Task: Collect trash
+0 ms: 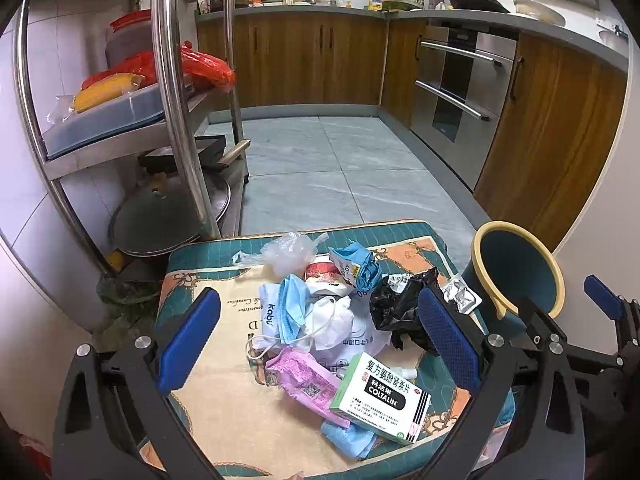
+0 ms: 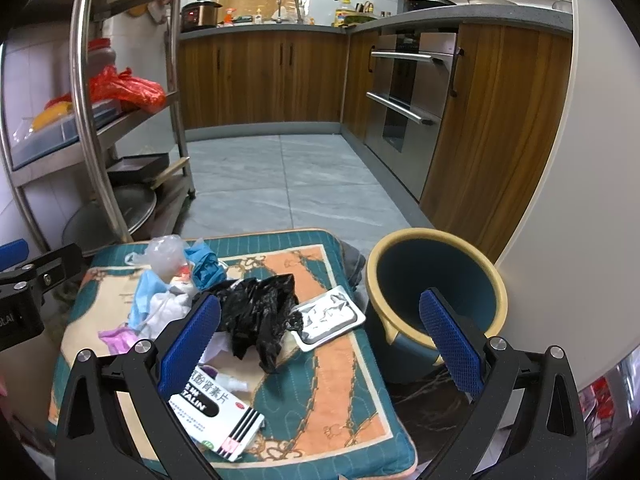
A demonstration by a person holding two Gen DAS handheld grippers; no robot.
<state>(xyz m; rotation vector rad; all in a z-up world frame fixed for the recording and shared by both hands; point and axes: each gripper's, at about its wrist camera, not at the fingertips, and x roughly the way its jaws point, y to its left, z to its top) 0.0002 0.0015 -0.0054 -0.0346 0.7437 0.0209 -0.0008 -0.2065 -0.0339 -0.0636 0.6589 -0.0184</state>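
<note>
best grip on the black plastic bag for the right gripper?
Probably the raised crumpled ridge at the middle of the black plastic bag, coming from above. It lies bunched in a heap on the cushion, so the folds give soft bulk to pinch. The right gripper is open and nearest; the bin stands just to its right.

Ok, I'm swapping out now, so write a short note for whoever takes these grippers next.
Left gripper: open, empty, above the trash pile.
Right gripper: open, empty, between pile and bin.
Trash lies on the cushion: medicine box, pink wrapper, masks, black bag, foil pack, clear bag.
Bin stands right of the cushion; what shows of its inside looks empty.
Done: nothing visibly collected.
Left: move every piece into the bin.
</note>
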